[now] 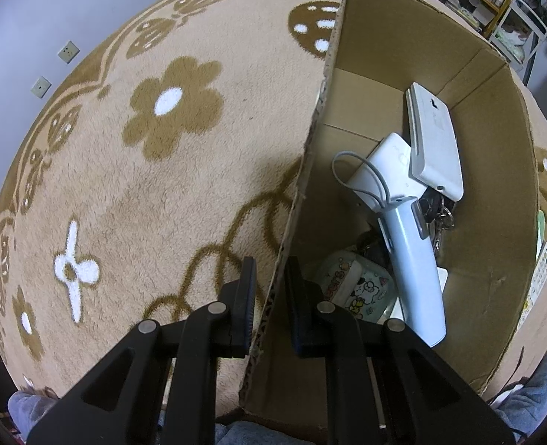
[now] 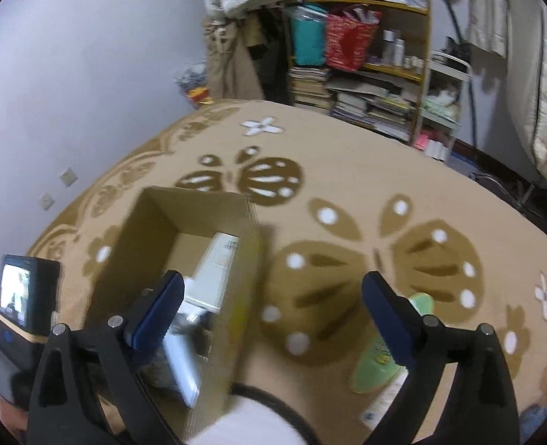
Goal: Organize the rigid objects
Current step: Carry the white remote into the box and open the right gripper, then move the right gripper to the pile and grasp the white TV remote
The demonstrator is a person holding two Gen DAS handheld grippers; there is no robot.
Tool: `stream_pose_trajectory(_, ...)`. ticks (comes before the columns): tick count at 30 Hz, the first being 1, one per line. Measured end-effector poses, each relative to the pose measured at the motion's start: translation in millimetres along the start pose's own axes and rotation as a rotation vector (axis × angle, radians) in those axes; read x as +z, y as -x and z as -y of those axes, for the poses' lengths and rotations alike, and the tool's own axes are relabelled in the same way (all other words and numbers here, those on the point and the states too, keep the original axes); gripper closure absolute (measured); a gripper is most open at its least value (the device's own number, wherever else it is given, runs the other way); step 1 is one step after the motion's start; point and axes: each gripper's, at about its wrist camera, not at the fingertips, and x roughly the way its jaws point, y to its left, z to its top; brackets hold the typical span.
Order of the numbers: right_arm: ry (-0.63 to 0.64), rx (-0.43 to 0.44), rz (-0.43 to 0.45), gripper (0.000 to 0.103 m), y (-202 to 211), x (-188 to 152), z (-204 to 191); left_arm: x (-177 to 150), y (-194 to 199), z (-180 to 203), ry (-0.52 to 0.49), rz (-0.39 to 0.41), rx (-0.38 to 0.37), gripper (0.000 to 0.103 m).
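An open cardboard box stands on the carpet. It holds a white flat device, a white power bank with a grey cord, a pale blue handheld device, keys and a cartoon-print case. My left gripper is shut on the box's left wall, one finger on each side. My right gripper is open and empty above the box's right wall. A green flat object lies on the carpet by its right finger.
A beige carpet with brown flowers and butterflies covers the floor. A crowded shelf with books and bags stands at the back. A wall with sockets is on the left. The left gripper's camera unit shows at lower left.
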Motion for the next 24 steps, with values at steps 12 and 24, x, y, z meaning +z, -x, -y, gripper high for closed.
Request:
stream_pose_trajectory(12, -0.14, -0.115, -0.077, 0.002, -18, -39, 74, 0, 3, 1, 0.002, 0.006, 0.006, 0.089)
stream_pose_trajectory(24, -0.323, -0.239, -0.203, 0.002, -50, -79, 154, 1, 4, 5, -0.013, 0.011, 0.027, 0.089)
